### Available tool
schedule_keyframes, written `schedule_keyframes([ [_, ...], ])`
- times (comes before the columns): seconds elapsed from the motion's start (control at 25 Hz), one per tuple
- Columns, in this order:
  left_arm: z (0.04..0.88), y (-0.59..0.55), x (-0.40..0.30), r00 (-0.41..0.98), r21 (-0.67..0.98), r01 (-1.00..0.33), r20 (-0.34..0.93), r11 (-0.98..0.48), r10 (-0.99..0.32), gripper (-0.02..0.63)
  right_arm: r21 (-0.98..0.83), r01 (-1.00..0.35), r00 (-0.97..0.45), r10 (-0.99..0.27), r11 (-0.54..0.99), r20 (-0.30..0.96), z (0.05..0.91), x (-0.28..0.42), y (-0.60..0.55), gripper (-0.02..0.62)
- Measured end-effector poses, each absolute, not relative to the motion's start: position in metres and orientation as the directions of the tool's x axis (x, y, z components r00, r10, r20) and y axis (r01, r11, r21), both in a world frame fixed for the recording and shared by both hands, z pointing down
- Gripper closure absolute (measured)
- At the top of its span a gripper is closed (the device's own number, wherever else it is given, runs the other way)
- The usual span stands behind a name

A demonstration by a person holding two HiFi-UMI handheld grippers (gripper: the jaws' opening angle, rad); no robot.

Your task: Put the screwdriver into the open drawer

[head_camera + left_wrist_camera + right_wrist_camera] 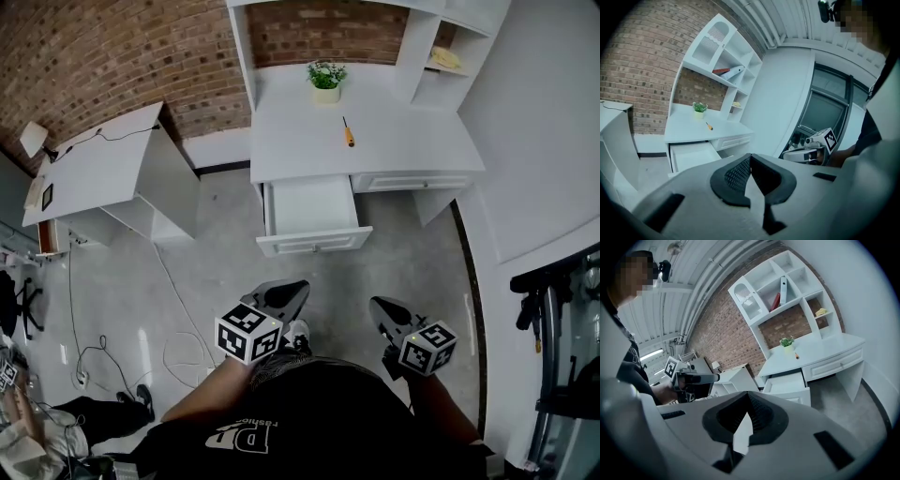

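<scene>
The screwdriver (347,132) lies on the white tabletop (412,141), just in front of a small potted plant (326,79) and well apart from both tongs. Under the tabletop's left part, the drawer (309,211) stands pulled out. The left tongs (289,292) and right tongs (380,309) are held close to the person's body over the floor (225,262). Each is closed tip to tip and grips nothing.
</scene>
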State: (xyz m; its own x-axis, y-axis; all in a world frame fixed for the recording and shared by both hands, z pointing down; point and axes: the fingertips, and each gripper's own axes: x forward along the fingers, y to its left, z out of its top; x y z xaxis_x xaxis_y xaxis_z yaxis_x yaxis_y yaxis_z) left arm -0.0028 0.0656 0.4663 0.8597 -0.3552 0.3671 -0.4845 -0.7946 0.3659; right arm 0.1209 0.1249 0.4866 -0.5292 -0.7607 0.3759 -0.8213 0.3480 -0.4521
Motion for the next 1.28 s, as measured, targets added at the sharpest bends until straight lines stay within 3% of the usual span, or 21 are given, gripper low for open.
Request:
schedule_keyframes([
  [0.88,0.472,-0.06,-0.038,0.897,0.396,-0.417,0.325,-0.818,-0.299,0.588,-0.414,-0.878,-0.418,-0.806,0.24,0.42,0.485,0.097,0.011,0.591],
  [1.28,0.484,-0.083,-0.051,0.879,0.406,-0.456,0.345,-0.792,-0.329,0.588,-0.404,-0.881,-0.417,-0.804,0.244,0.423,0.487,0.104,-0.025,0.591],
])
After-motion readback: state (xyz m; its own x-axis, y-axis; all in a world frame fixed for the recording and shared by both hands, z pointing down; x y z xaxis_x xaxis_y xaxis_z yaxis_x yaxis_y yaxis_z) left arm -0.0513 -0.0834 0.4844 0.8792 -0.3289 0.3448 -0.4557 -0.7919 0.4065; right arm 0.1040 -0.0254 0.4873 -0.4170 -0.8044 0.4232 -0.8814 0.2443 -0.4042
